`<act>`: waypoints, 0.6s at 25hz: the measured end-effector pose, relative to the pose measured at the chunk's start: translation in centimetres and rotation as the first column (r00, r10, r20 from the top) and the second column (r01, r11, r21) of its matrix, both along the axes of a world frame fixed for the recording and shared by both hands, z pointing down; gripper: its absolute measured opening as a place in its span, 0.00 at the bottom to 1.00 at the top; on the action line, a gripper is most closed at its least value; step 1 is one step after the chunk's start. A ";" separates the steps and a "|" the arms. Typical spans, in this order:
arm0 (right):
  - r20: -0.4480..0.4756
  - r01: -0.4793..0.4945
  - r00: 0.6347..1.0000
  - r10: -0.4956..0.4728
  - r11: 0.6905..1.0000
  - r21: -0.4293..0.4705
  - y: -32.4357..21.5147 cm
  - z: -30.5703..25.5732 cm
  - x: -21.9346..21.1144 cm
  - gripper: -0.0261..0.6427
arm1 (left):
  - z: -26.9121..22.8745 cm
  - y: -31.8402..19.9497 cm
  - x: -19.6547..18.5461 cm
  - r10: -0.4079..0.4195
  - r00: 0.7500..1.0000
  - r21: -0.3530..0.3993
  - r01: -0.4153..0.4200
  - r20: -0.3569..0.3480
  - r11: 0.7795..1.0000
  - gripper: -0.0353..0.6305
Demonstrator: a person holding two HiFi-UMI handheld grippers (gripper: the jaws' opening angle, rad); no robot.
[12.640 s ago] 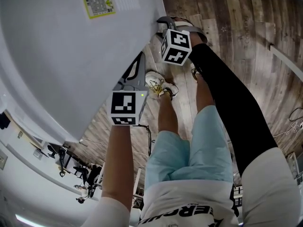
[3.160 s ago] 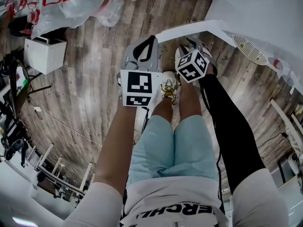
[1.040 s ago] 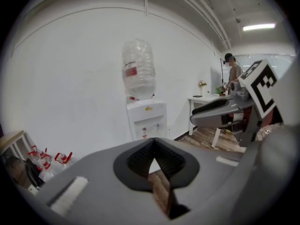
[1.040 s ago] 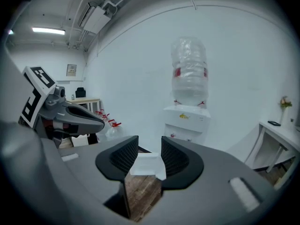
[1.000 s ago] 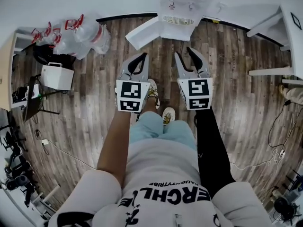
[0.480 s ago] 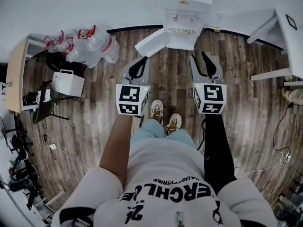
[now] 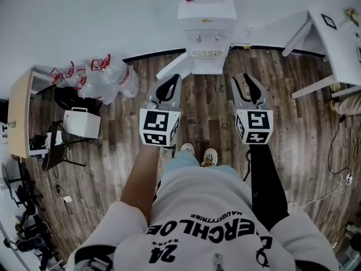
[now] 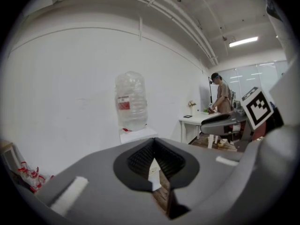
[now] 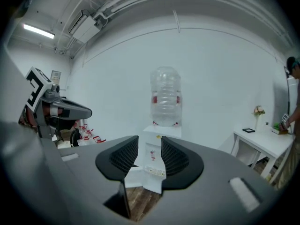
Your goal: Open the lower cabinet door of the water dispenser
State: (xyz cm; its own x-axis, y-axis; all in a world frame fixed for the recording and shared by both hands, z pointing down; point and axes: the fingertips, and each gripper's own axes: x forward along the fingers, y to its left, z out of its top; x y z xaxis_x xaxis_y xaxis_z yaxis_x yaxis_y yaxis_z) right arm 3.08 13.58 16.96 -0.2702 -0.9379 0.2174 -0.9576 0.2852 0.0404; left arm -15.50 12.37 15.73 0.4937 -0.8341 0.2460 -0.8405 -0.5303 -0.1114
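Holds the left claw (image 7: 171, 79) pressed together, empty, and the right claw (image 7: 246, 79) spread apart, empty, above the wooden floor (image 7: 208, 109). Faces the water dispenser (image 7: 206, 41) at the far wall, with its lower cabinet door (image 7: 176, 62) swung open to the left.

White water dispenser (image 7: 207, 35) stands upright, well ahead of the left gripper (image 7: 170, 83) — its lower cabinet door (image 7: 174, 65) hangs open toward that side.

The person's shirt (image 7: 208, 199) bears "24" and, seemingly, "ERCHL", upside down.
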 end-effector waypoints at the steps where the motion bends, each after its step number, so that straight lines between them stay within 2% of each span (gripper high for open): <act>1: 0.006 -0.006 1.000 0.006 1.000 0.009 0.1 -0.5 0.4 0.27 | -0.4 0.1 0.3 0.008 1.000 0.007 -0.008 -0.002 1.000 0.14; 6: -0.026 -0.030 0.999 0.031 0.999 0.040 0.6 -2.0 2.5 0.27 | -2.5 0.4 1.7 0.030 0.999 0.046 -0.029 -0.017 0.999 0.14; 15: 0.006 -0.039 0.999 0.039 0.996 0.078 1.7 -3.4 4.2 0.27 | -3.7 1.4 2.0 0.009 1.000 0.082 -0.007 -0.022 0.997 0.14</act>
